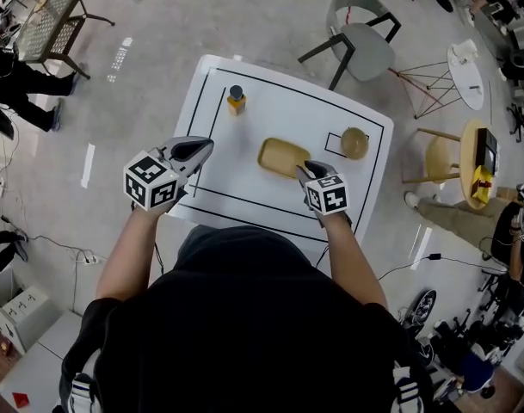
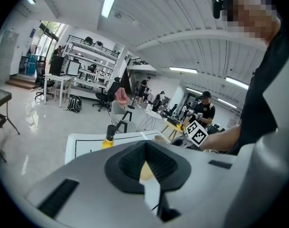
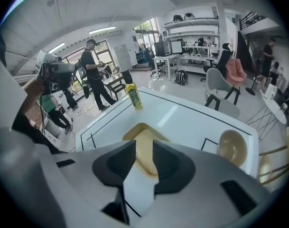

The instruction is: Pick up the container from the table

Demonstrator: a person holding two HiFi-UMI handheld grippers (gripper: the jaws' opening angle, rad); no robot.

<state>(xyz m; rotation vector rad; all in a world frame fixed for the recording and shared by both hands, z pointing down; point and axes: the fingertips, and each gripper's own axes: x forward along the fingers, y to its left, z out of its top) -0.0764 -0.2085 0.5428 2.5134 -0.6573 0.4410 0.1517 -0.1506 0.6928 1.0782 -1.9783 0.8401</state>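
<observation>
The container [image 1: 284, 157] is a shallow tan rectangular tray in the middle of the white table [image 1: 262, 114]. My right gripper [image 1: 310, 170] hovers at its near right edge. In the right gripper view the container [image 3: 142, 131] lies straight ahead of that gripper [image 3: 144, 145], whose jaws stand apart with nothing pressed between the pads. My left gripper [image 1: 203, 147] is over the table's near left part, apart from the container, with its tips together. In the left gripper view [image 2: 145, 147] a sliver of the tan container [image 2: 145, 171] shows behind the pads.
A yellow bottle with a dark cap [image 1: 236, 100] stands at the far left of the table. A round tan bowl [image 1: 354, 143] sits in a marked square at the right. A grey chair [image 1: 360, 37] stands beyond the table, small round tables [image 1: 465, 76] to the right, people around.
</observation>
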